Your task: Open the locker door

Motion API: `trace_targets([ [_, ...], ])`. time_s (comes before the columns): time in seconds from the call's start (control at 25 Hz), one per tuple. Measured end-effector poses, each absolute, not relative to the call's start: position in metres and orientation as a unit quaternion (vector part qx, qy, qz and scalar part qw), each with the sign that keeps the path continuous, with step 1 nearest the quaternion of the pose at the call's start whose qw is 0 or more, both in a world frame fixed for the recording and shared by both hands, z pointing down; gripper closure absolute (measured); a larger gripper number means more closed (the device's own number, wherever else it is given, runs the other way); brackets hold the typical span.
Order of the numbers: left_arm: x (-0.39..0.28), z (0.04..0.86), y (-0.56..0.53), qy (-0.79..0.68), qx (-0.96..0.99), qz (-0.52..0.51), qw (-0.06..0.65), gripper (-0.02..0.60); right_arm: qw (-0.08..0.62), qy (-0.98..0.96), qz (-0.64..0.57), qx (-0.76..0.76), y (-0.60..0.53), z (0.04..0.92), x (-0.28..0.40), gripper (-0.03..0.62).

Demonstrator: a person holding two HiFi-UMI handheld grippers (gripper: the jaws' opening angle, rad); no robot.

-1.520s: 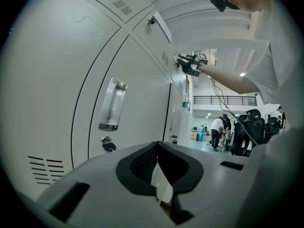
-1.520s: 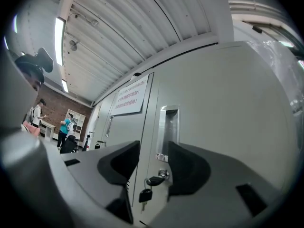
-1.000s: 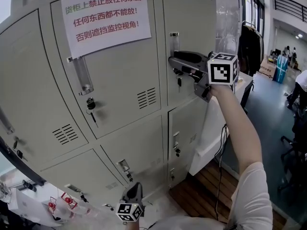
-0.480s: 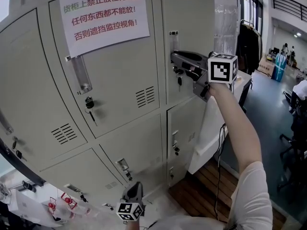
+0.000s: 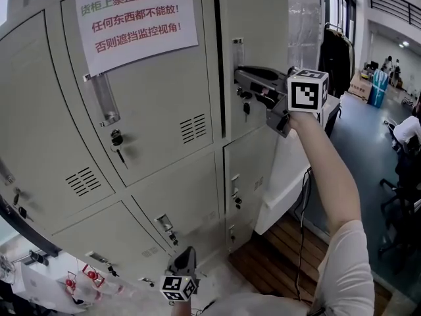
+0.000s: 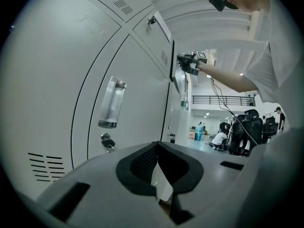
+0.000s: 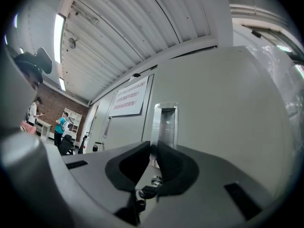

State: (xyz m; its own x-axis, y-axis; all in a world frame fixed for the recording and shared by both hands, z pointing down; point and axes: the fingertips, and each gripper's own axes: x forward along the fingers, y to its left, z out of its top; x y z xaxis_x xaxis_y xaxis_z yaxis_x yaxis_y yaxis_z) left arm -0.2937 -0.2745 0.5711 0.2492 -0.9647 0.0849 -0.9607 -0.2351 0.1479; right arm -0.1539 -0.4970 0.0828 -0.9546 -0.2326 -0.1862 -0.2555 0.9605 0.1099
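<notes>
Grey metal lockers [image 5: 151, 143] fill the left side of the head view. A white paper [image 5: 135, 22] with red and green writing is stuck on the top middle one.

The door [image 5: 256, 25] to open is the top right one, just right of the paper. It stands open a crack, with a dark gap down its left side. Its handle [image 5: 237, 48] is a tall thin strip near that left side. A key [image 5: 245, 108] hangs just below it.

The right tongs [image 5: 239, 79] are up at that door, at the end of a stretched-out arm [image 5: 322, 170]. Their jaws have just been closing. Now they are narrow and pinch the bottom of the handle between them. A black and white cube [image 5: 307, 91] sits on these tongs, close to the hand.

The left tongs [image 5: 183, 259] are low and near, in front of the bottom lockers, and do not touch them. Their jaws are pressed together and hold nothing.

Far off on the right a person [image 5: 408, 129] sits by some chairs
</notes>
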Motion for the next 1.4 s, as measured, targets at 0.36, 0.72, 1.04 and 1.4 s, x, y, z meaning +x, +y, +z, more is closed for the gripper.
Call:
trace_targets([
  [0.36, -0.278, 0.570, -0.274, -0.595, 0.799, -0.012, 0.084, 0.572, 0.078, 0.985, 0.072, -0.134, -0.482, 0.082, -0.133, 0.545],
  [0.72, -0.256, 0.572, -0.276, -0.573, 0.816, -0.001, 0.080, 0.572, 0.083, 0.986, 0.073, -0.128, -0.463, 0.081, -0.100, 0.545],
  [1.04, -0.234, 0.569, -0.281, -0.550, 0.832, 0.002, 0.077, 0.572, 0.076, 0.978, 0.091, -0.172, -0.458, 0.083, -0.058, 0.569],
  [1.4, -0.209, 0.567, -0.289, -0.525, 0.848, 0.004, 0.076, 0.572, 0.064, 0.964, 0.101, -0.239, -0.459, 0.091, 0.001, 0.574],
])
